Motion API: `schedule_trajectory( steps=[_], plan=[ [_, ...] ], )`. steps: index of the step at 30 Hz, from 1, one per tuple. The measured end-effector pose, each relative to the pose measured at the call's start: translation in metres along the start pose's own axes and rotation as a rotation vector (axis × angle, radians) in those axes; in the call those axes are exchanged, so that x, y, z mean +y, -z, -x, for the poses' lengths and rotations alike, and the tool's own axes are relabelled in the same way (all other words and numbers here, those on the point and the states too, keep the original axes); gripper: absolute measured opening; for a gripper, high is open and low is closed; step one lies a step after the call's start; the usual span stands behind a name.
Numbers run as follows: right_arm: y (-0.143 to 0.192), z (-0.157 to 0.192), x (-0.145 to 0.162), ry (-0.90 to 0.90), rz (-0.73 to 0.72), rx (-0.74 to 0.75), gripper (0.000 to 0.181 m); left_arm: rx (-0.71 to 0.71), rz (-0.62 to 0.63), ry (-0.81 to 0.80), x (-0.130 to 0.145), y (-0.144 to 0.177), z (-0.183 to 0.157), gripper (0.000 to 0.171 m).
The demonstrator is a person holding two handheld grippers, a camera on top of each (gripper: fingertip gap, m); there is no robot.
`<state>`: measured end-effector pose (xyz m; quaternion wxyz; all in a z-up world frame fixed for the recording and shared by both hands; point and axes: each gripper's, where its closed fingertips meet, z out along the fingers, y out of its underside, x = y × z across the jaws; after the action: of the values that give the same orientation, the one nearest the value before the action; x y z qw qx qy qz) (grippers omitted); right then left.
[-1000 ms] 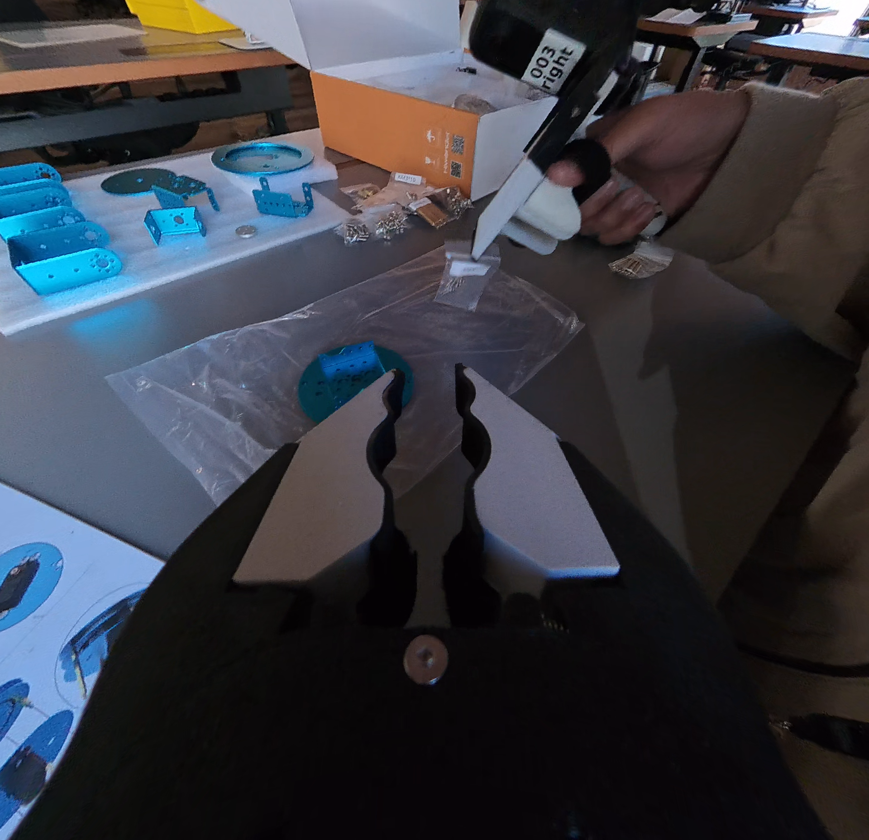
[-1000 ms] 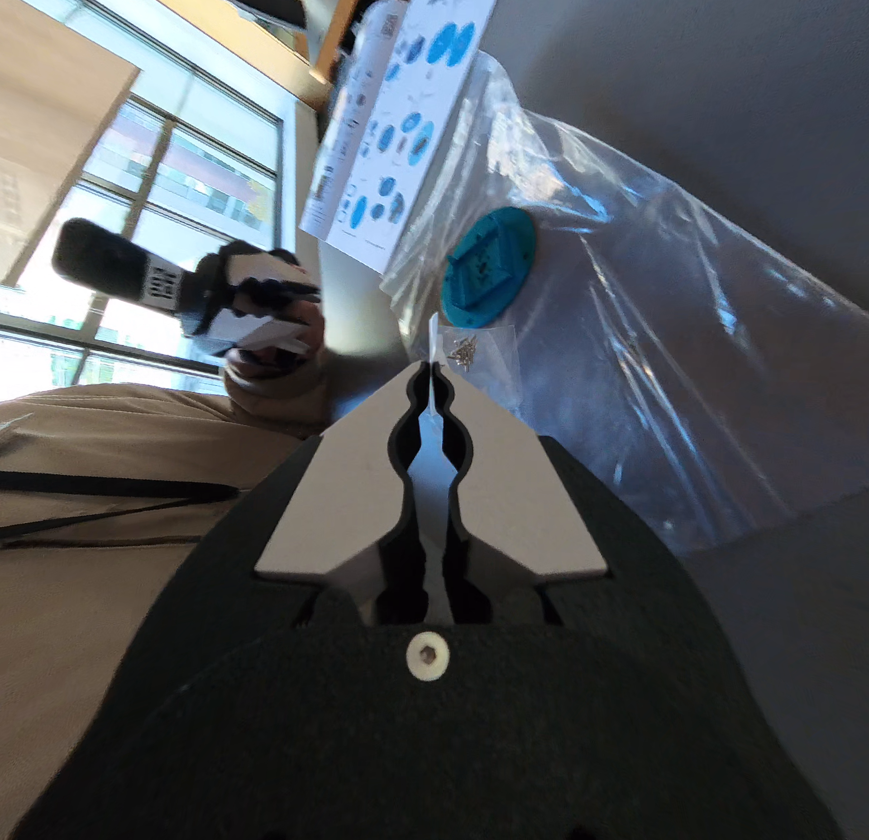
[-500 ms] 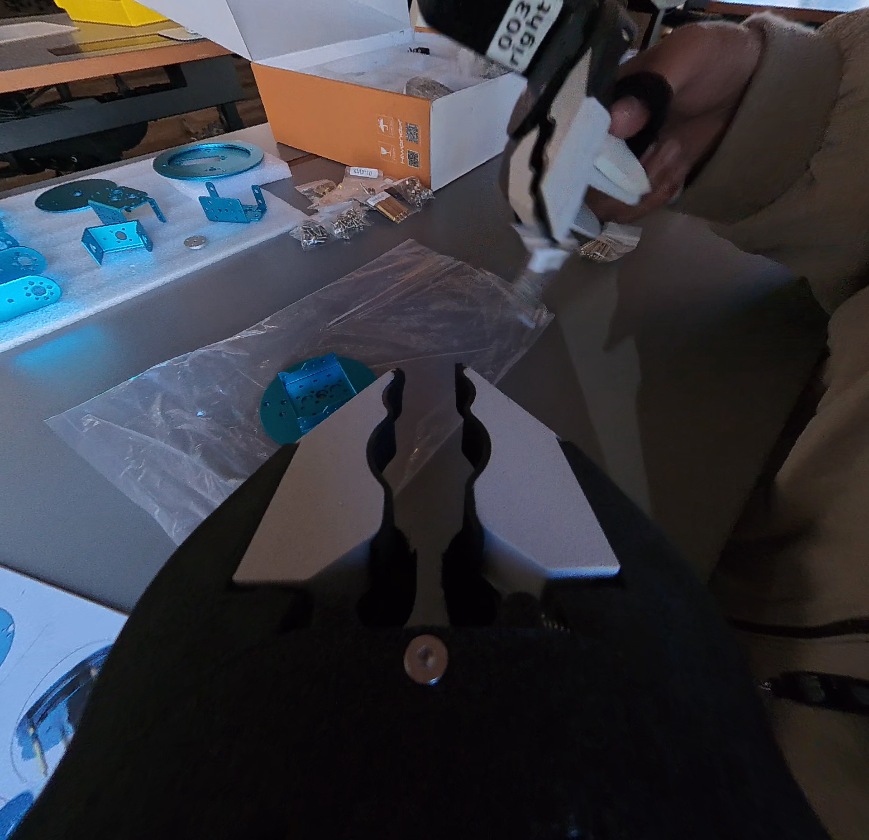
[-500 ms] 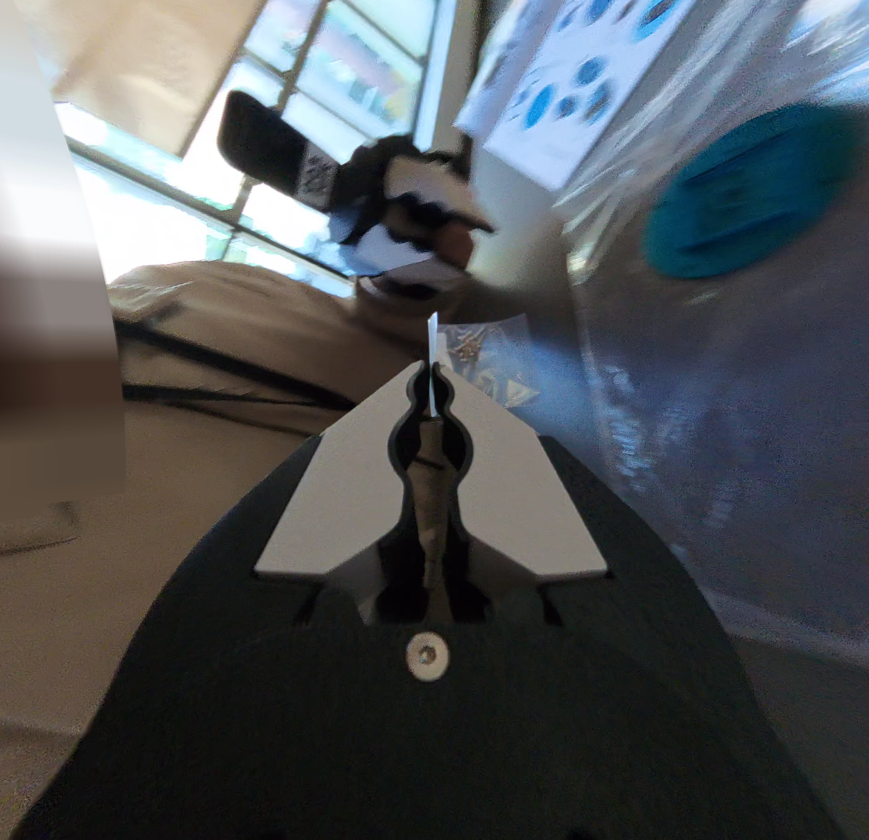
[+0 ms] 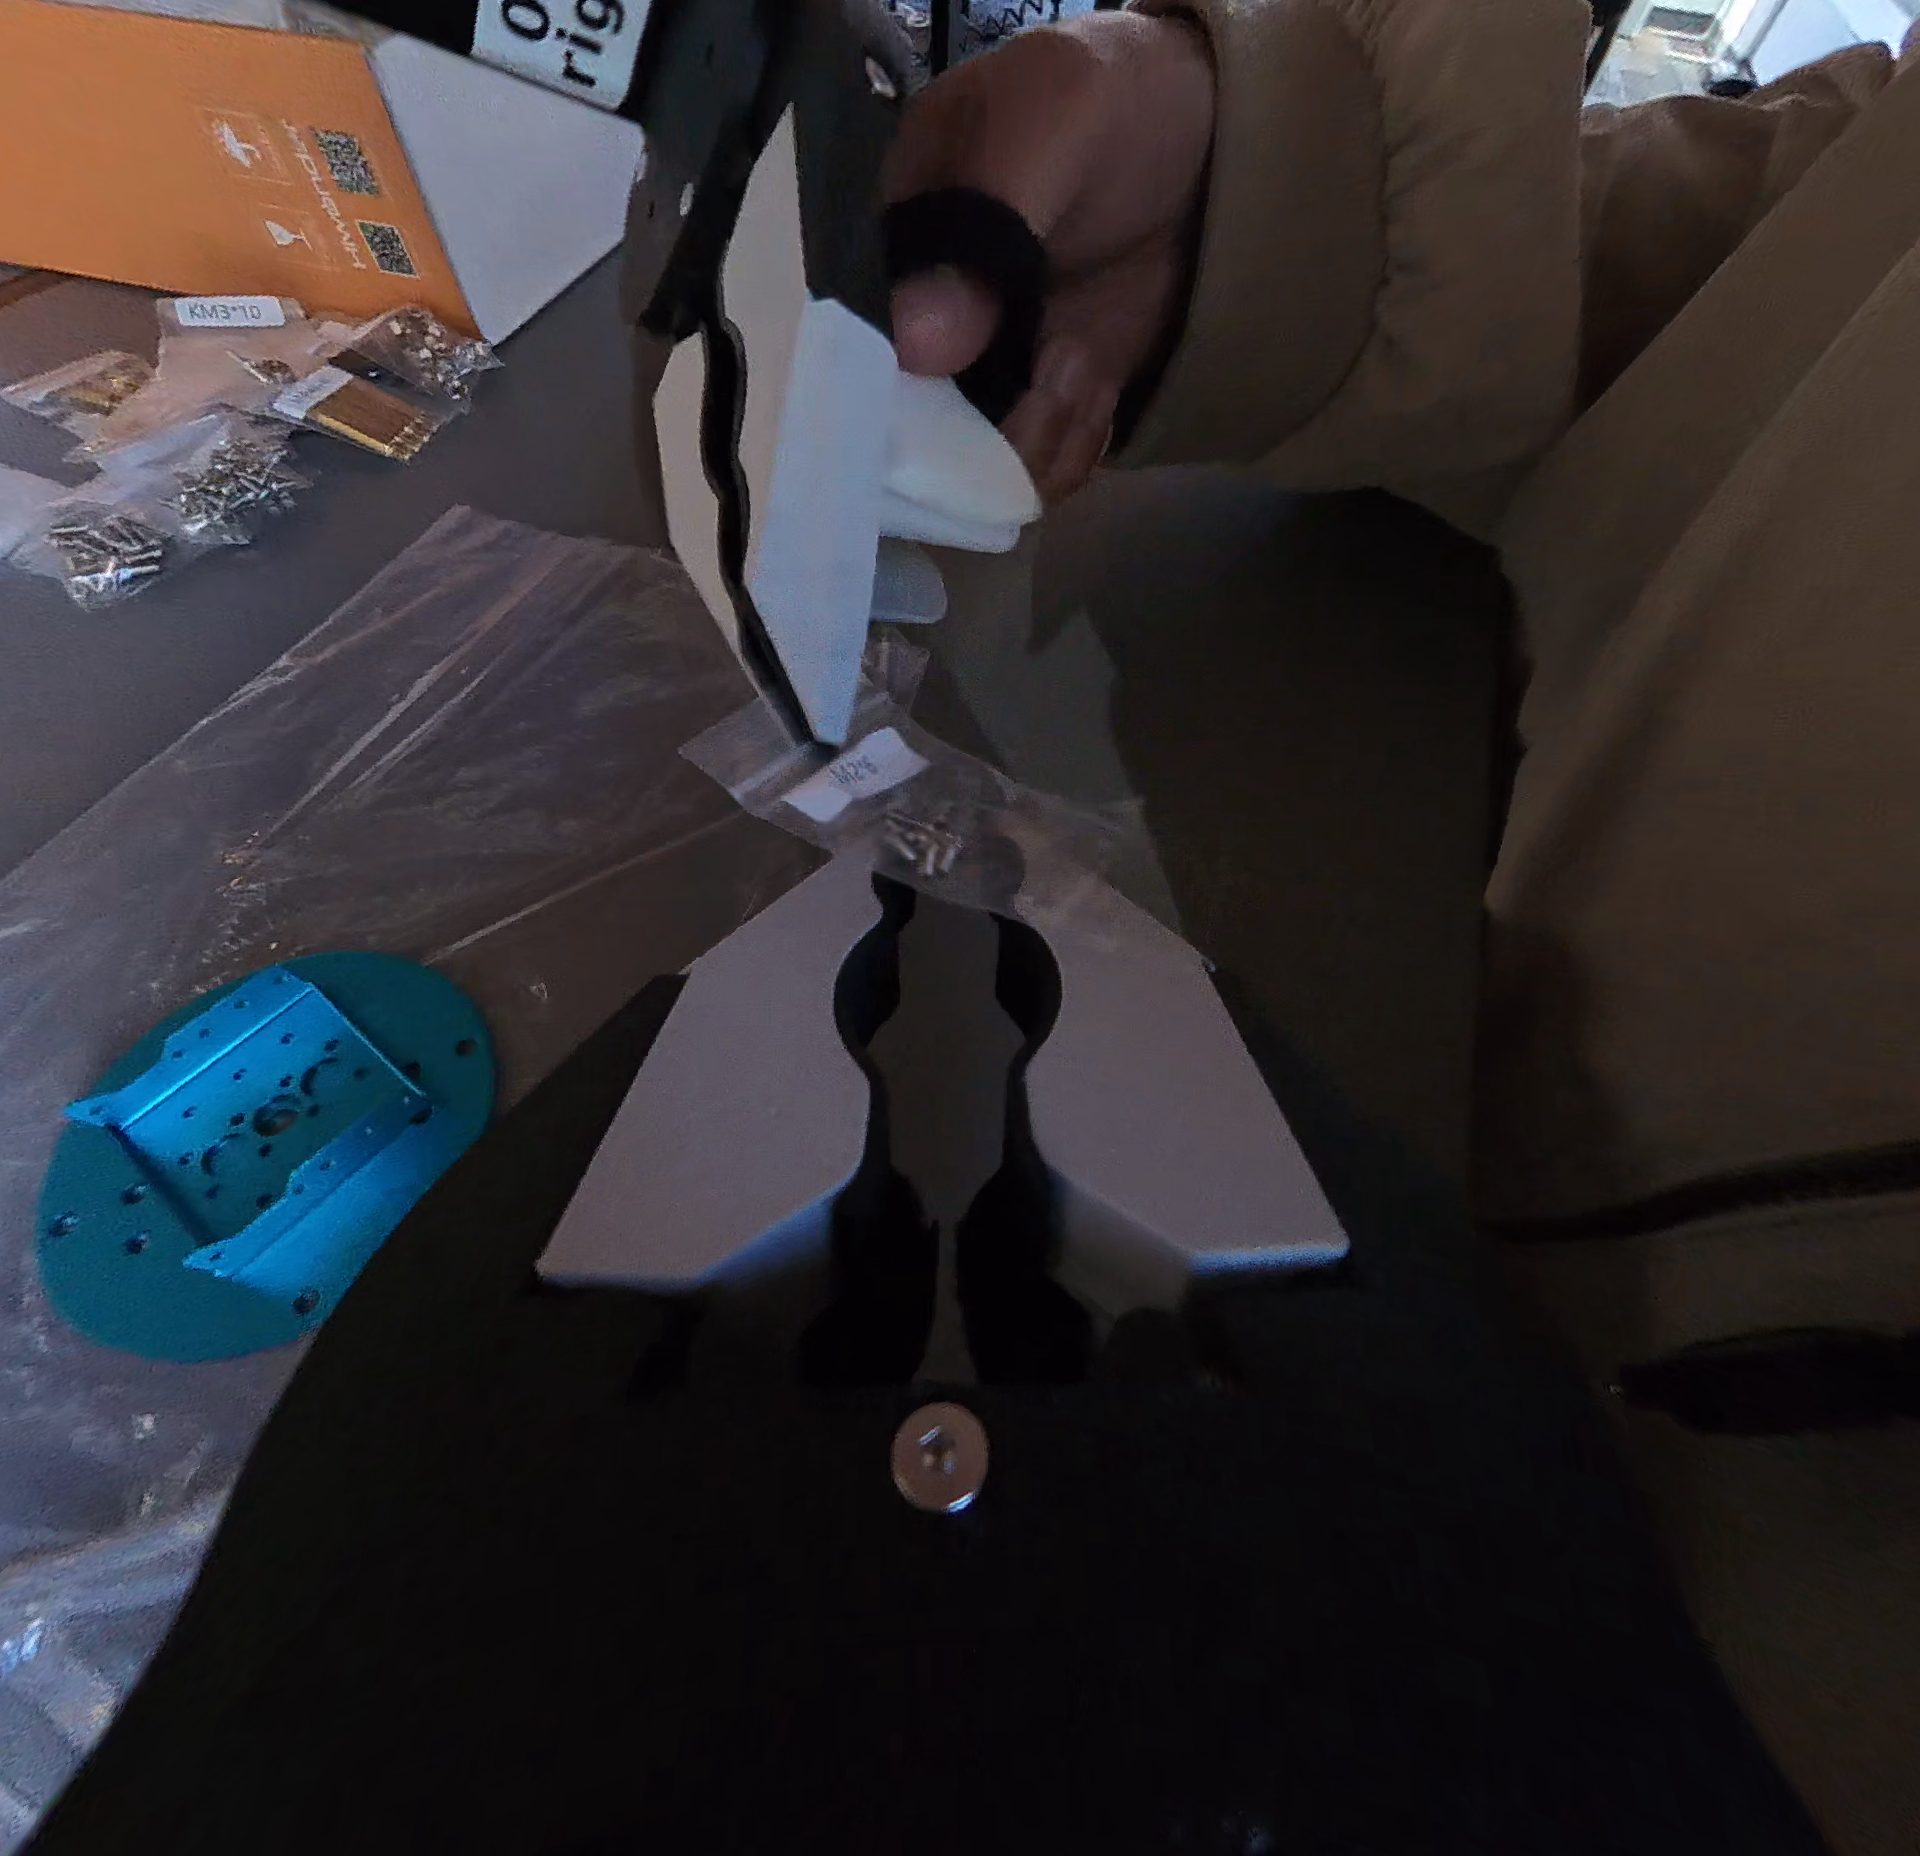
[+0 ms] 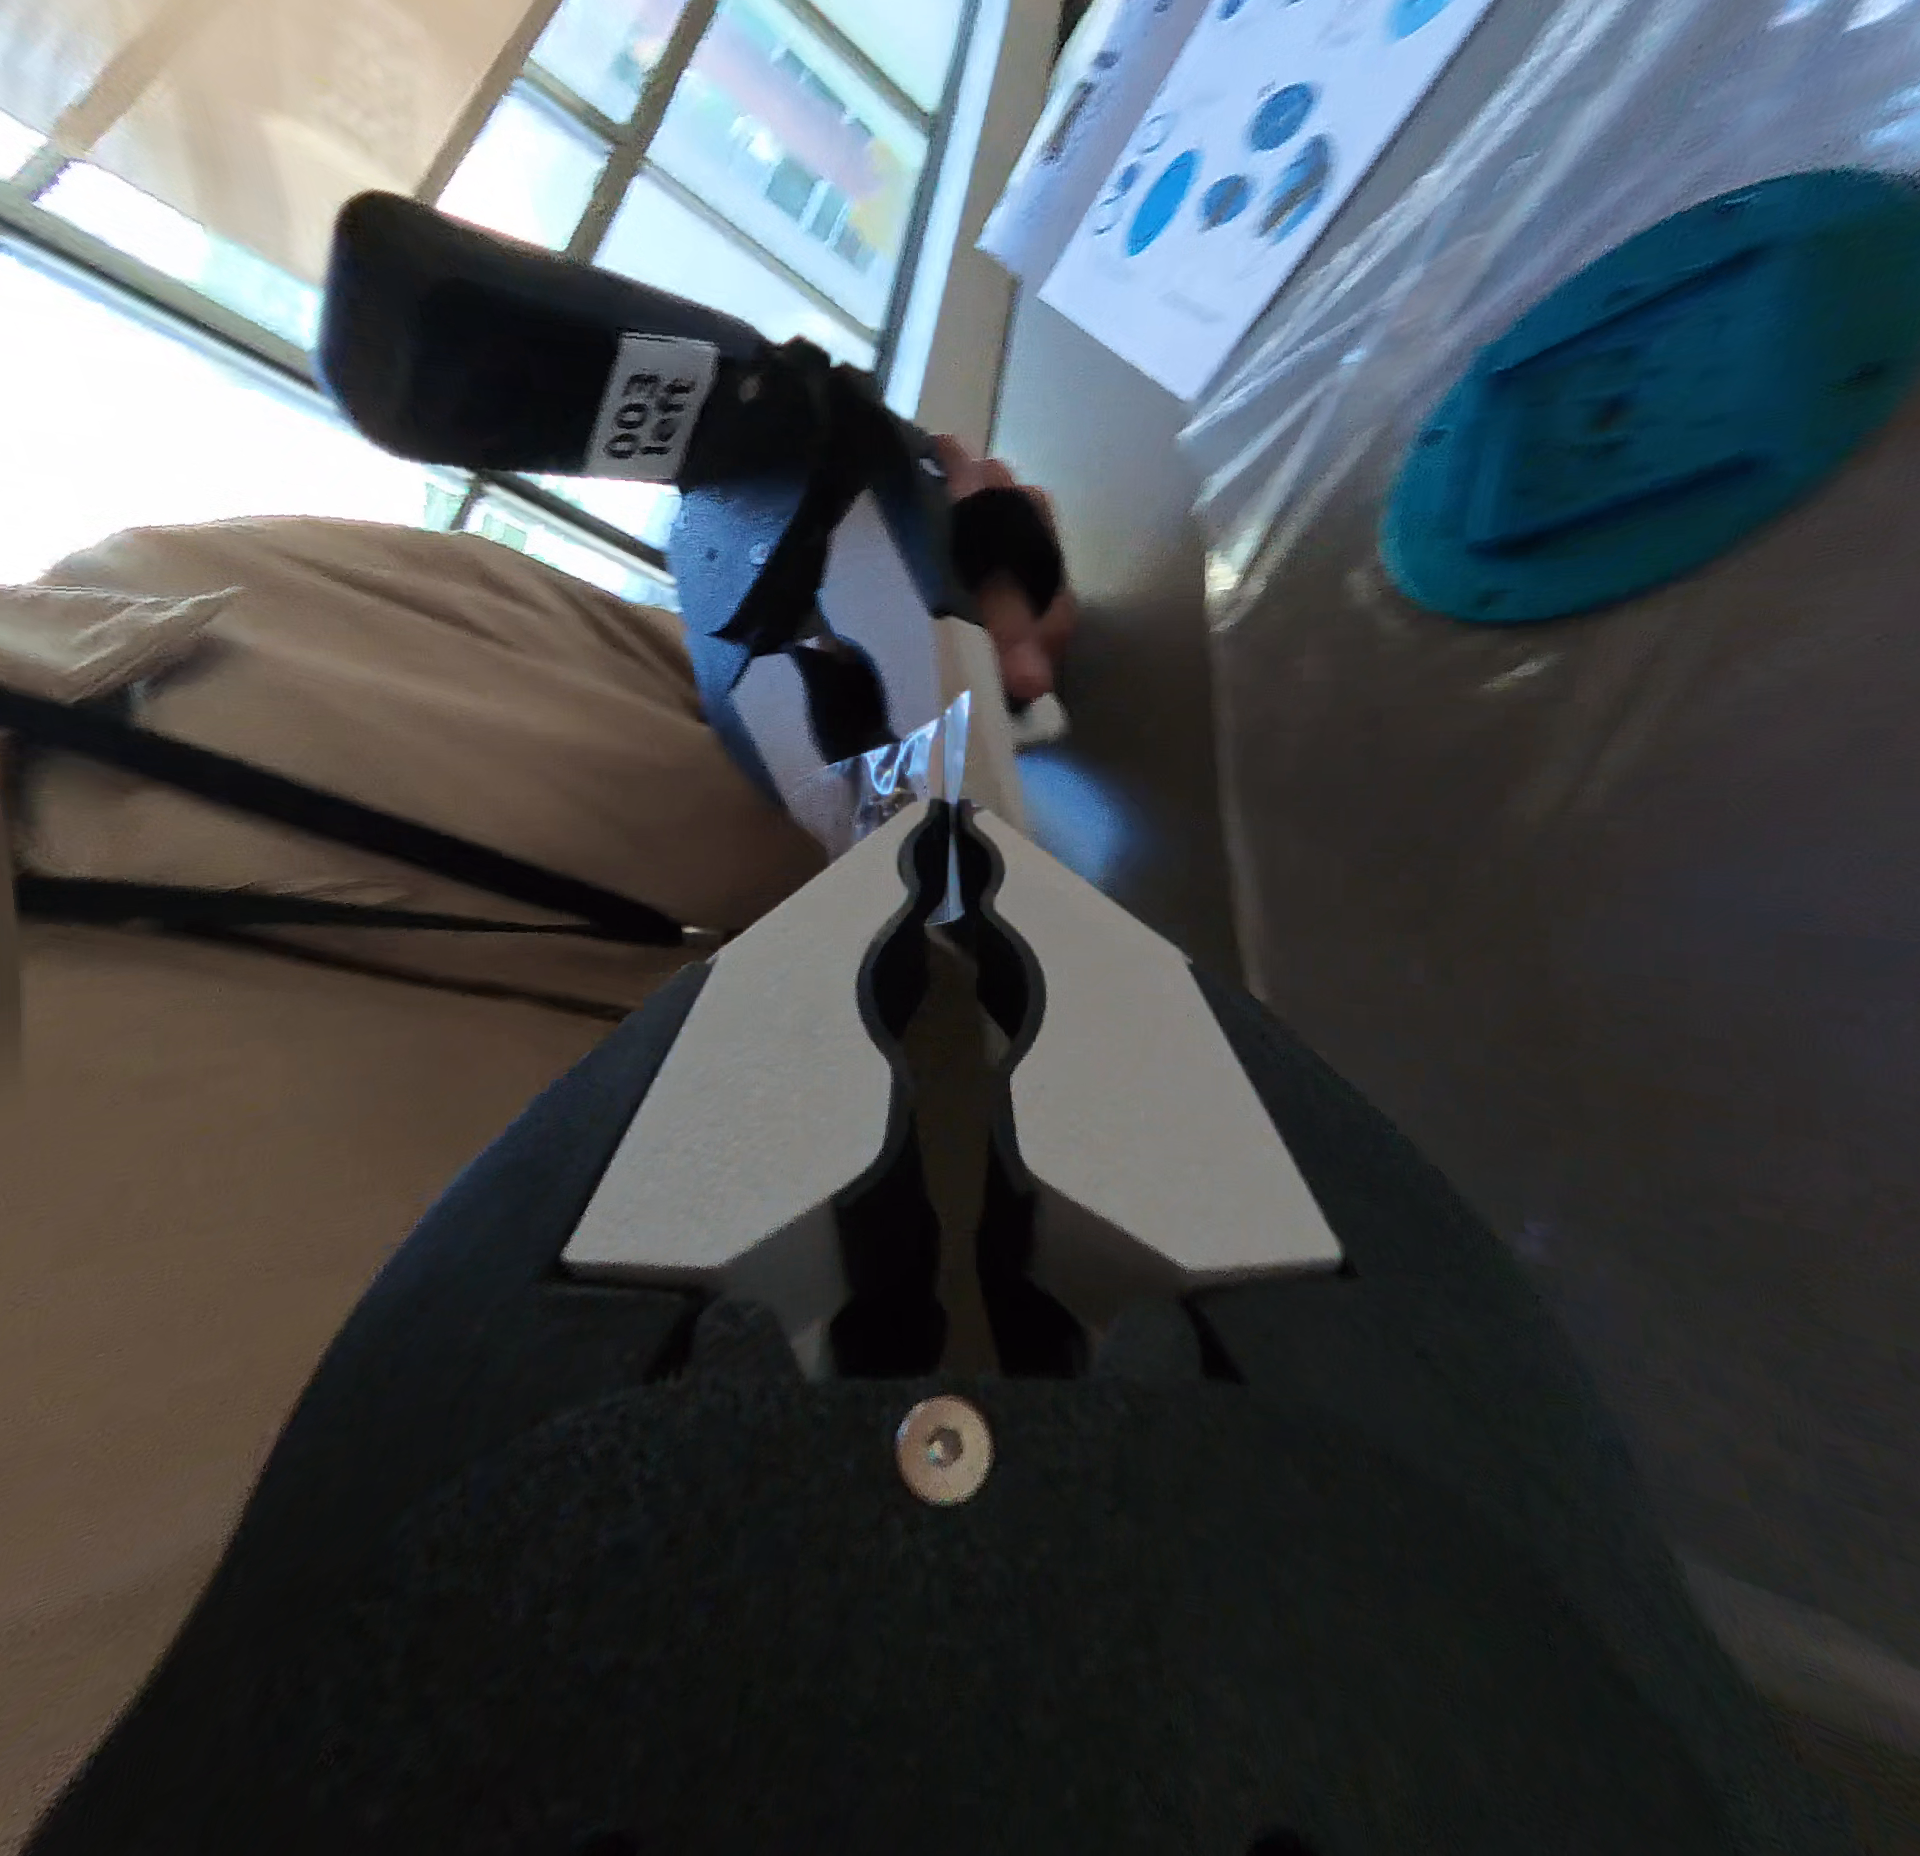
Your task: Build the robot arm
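Note:
My right gripper (image 6: 951, 814) is shut on the top edge of a small clear bag of screws (image 6: 883, 767) and holds it in the air. In the left wrist view the right gripper (image 5: 821, 736) comes down from above and pinches the bag (image 5: 914, 830) by its white label. My left gripper (image 5: 943, 897) is open, its tips just under the hanging bag, with the screws right in front of the gap. It shows from the right wrist view (image 6: 852, 736) close behind the bag. Hands in beige sleeves hold both grippers.
A blue disc with a blue bracket (image 5: 260, 1152) lies on a large clear plastic bag (image 5: 416, 767) on the grey table (image 5: 156, 663). Several small hardware bags (image 5: 208, 424) and an orange and white box (image 5: 208, 165) sit behind. An instruction sheet (image 6: 1247, 144) lies beyond. Both grippers' tips are close together, under 4 cm apart.
The right gripper lifted the small screw bag off the large plastic bag and brought it to my left gripper's tips. The left gripper moved forward and right, staying open.

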<state>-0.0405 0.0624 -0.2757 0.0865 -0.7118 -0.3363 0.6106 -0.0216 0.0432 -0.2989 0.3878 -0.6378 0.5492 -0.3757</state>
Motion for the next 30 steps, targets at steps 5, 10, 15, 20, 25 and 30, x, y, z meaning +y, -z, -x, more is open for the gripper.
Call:
schedule_trajectory(
  steps=[5, 10, 15, 20, 25, 30],
  plan=[
    [0.003, -0.022, 0.002, 0.056, 0.0, 0.153, 0.0, -0.097, 0.006, 0.013, 0.006, 0.007, 0.01, 0.01],
    [0.002, -0.038, 0.012, 0.07, 0.048, 0.266, 0.0, -0.198, 0.128, 0.009, 0.025, 0.011, 0.019, 0.013],
    [0.004, -0.045, 0.016, 0.096, 0.071, 0.33, 0.0, -0.287, 0.219, -0.043, 0.04, 0.02, 0.024, 0.013],
    [0.007, -0.057, 0.025, 0.112, 0.122, 0.411, 0.0, -0.394, 0.081, -0.035, 0.027, 0.038, 0.041, 0.014],
    [0.009, -0.063, 0.025, 0.117, 0.127, 0.459, 0.0, -0.475, -0.148, 0.04, 0.003, 0.062, 0.06, 0.014],
    [0.011, -0.064, 0.022, 0.118, 0.107, 0.5, 0.0, -0.482, -0.257, 0.12, -0.007, 0.078, 0.066, 0.013]
  ],
)
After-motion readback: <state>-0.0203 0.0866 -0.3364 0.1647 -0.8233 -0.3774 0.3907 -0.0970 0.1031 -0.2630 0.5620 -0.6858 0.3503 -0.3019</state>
